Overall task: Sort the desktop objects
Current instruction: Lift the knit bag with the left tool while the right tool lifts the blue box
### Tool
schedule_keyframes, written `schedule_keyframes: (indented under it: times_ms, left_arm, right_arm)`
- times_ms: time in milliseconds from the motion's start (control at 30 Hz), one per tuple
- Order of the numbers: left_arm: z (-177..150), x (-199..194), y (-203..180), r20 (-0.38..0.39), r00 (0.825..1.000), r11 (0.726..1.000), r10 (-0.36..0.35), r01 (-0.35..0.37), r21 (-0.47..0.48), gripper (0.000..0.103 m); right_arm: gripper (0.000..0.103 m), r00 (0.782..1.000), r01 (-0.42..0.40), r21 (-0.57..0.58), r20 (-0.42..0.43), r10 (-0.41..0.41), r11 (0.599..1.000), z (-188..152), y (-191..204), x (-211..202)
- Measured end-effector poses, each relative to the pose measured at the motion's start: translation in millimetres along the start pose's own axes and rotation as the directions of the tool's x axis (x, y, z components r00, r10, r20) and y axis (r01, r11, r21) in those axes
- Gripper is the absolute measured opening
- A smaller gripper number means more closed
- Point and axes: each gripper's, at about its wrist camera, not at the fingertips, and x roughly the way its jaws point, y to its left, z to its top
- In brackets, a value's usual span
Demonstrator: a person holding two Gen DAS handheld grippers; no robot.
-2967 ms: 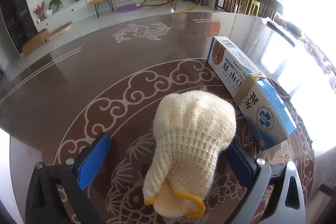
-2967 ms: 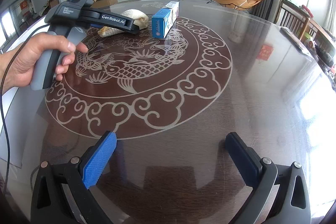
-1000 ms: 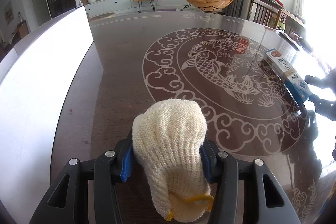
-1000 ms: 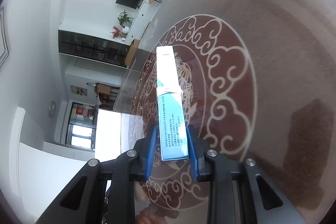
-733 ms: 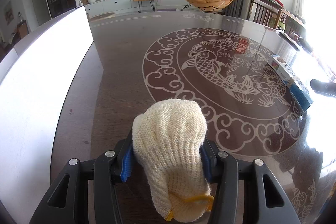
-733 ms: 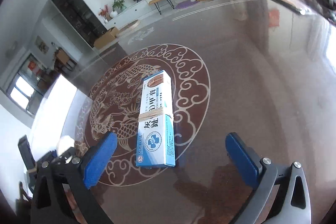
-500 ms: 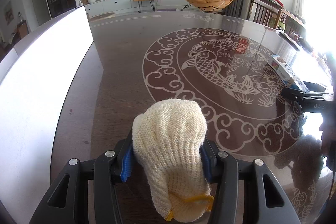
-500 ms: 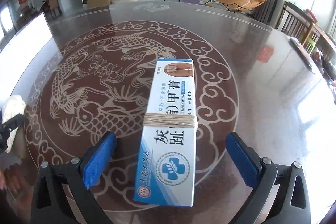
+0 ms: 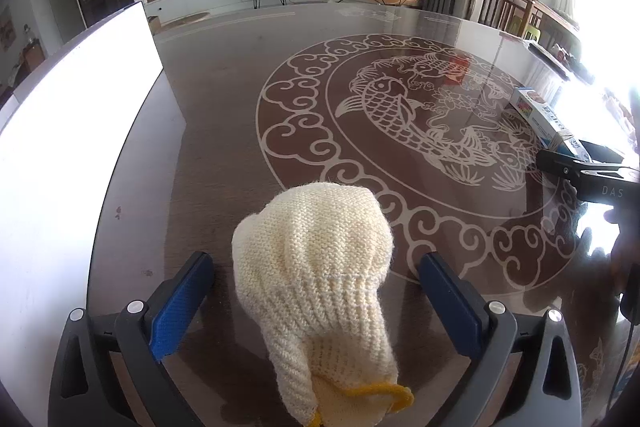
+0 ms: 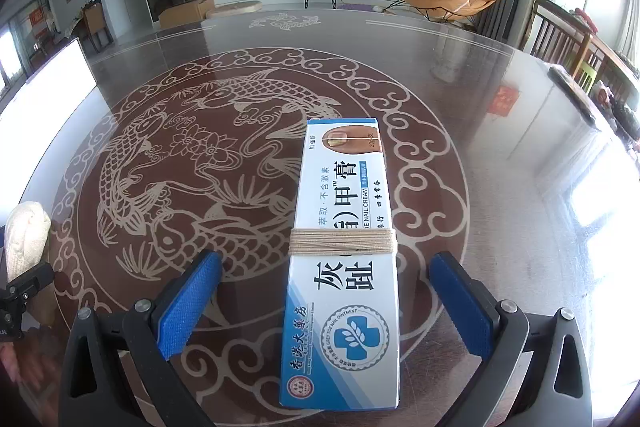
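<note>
The left gripper (image 9: 316,301) is showing two dark grey, angular finger arms, each carrying a flat blue pad with a fine ribbed face (the left one brighter in the light, the right one darker navy). Round silver screw heads are sitting on each arm, one near the pad and one further out.

The right gripper (image 10: 324,301) is wearing the same dress: grey-black arms with triangular cut-outs, blue textured pads, silver screws. Seen from the left wrist camera, its black body is bearing pale letters reading "DAS", and a thin dark cable is hanging below it at the frame's edge.
</note>
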Motion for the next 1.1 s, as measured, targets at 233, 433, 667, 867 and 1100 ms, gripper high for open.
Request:
schedule_keyframes:
  times_ms: [233, 433, 667, 867, 1100]
  left_arm:
    - [-1, 0, 0, 0.0, 1.0, 1.0, 0.0, 0.0, 0.001, 0.103]
    - [-1, 0, 1, -0.001, 1.0, 1.0, -0.001, 0.001, 0.0, 0.103]
    - [6, 2, 5, -0.073, 0.996, 0.995, -0.056, 0.061, 0.08, 0.103]
    - [12, -12, 6, -0.073, 0.994, 0.991, -0.076, 0.084, 0.108, 0.047]
    - [-12, -58, 21, 0.047, 0.99, 0.991, -0.134, 0.133, 0.024, 0.046]
  right_arm:
    - [0.103, 1.0, 0.001, 0.0, 0.0, -0.001, 1.0, 0, 1, 1]
    - [0.103, 1.0, 0.001, 0.0, 0.0, -0.001, 1.0, 0, 1, 1]
    - [0.103, 0.989, -0.082, -0.097, -0.131, 0.069, 0.992, 26, 2, 16]
    - [0.06, 0.962, -0.082, -0.119, -0.269, 0.048, 0.989, 49, 6, 23]
    - [0.042, 0.946, -0.088, -0.169, -0.322, 0.029, 0.982, 38, 12, -16]
